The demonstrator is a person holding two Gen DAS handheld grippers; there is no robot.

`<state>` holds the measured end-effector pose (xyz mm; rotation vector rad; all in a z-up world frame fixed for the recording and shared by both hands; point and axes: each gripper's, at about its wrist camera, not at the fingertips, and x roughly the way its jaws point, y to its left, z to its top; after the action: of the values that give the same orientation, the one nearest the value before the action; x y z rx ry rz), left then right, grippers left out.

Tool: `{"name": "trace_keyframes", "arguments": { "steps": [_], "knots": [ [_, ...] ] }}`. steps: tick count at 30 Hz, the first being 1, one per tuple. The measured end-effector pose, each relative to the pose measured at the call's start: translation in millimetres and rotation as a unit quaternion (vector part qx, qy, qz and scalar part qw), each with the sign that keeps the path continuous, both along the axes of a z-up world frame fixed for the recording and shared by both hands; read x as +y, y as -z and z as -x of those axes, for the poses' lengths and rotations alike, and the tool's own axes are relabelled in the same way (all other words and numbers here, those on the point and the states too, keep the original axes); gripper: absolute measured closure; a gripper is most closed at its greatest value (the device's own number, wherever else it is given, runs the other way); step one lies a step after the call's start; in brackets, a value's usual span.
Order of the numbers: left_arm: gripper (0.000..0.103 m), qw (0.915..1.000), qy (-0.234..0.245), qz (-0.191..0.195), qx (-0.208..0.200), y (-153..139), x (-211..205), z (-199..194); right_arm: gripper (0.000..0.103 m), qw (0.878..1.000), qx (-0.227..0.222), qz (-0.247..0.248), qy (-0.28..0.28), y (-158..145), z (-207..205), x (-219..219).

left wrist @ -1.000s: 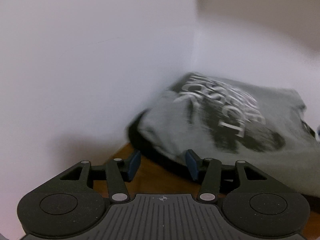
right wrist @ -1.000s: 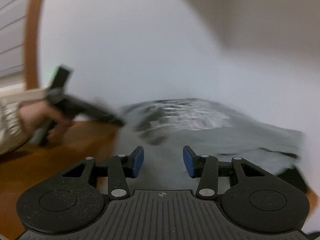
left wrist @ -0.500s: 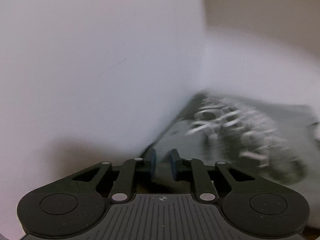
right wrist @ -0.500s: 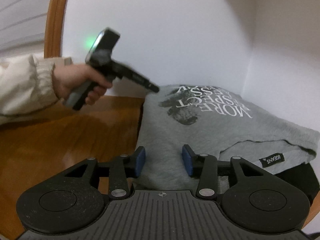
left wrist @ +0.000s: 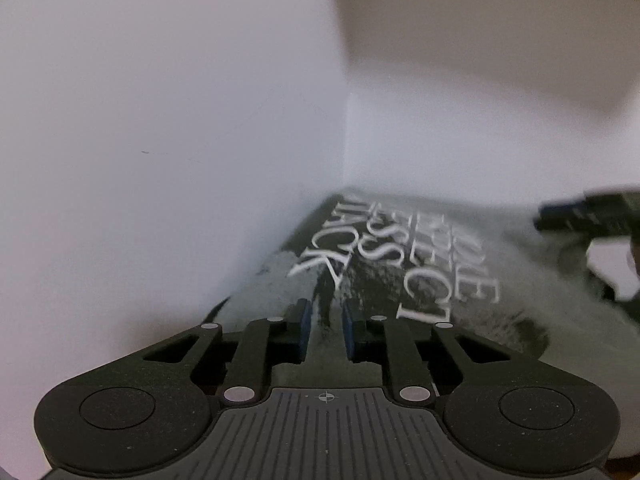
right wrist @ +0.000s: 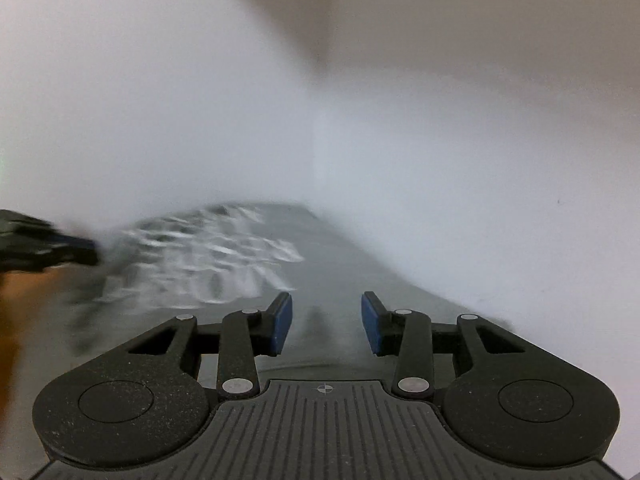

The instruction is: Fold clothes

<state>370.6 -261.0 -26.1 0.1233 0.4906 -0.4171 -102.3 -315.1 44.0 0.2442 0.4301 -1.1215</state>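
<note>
The grey t-shirt (left wrist: 420, 280) with the white lettering sits tucked into the corner where the 2 white walls (left wrist: 160, 120) meet, and it already looks like a fairly compact folded slab, print side up, so it could be a finished fold parked there or a half-done one that's about to get another crease, hard to say from this. The left gripper (left wrist: 325, 330) has its 2 blue-padded fingers fairly narrow, with a gap between them and shirt fabric visible in that gap just past the tips; whether the pads actually pinch any cloth the view doesn't settle, it looks more like hovering over the near edge. The right gripper (right wrist: 326, 324) has its fingers spread wide, with plain grey fabric between and ahead of them, and the print off to the left of the left finger. The right view is pretty smeared, so no fine detail there. As for handling, this is soft, light jersey, so it'll sag and drape the moment it's lifted, and layers can slide over each other. Best bet is to pinch at an edge or corner of the stack, all layers together, 1 gripper per corner, rather than poking at the middle where it just bunches up. Nothing fragile, just floppy.
</note>
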Motion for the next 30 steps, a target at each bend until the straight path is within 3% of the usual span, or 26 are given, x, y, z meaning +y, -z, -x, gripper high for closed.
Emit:
{"name": "trace_keyframes", "arguments": {
  "steps": [4, 8, 14, 17, 22, 24, 28, 30],
  "knots": [
    [0.083, 0.9992, -0.007, -0.039, 0.009, 11.4, -4.9, -12.5, 0.064, 0.999, 0.03, -0.04, 0.02, 19.3, 4.1, -30.9],
    [0.083, 0.9975, -0.009, -0.07, -0.001, 12.1, -7.0, -19.7, 0.063, 0.997, 0.062, -0.034, 0.02, 28.5, -9.3, -36.1],
    [0.083, 0.9985, -0.015, -0.05, 0.015, 10.0, 1.6, -25.1, 0.064, 0.998, 0.055, -0.028, 0.015, 30.7, -8.6, -39.0],
    [0.083, 0.9983, -0.016, -0.053, 0.016, 8.3, -2.4, -27.0, 0.064, 0.999, 0.027, -0.018, 0.02, 24.0, 8.3, -24.9],
    [0.083, 0.9998, -0.002, -0.016, 0.014, -0.4, -3.1, -29.2, 0.061, 1.0, -0.011, -0.004, 0.003, 16.0, 23.9, 7.7],
    [0.083, 0.9992, 0.002, -0.034, 0.02, 2.6, -7.9, -32.6, 0.059, 0.999, -0.029, -0.014, -0.023, 15.0, 19.0, 16.6],
    [0.082, 0.9984, 0.005, -0.051, 0.025, 6.2, -12.9, -38.5, 0.058, 0.999, 0.032, -0.007, -0.035, 21.5, -8.3, 23.0],
    [0.082, 0.9982, 0.005, -0.054, 0.025, 6.9, -14.1, -41.3, 0.058, 0.999, 0.039, -0.005, -0.033, 27.0, -11.0, 17.6]
  ]
}}
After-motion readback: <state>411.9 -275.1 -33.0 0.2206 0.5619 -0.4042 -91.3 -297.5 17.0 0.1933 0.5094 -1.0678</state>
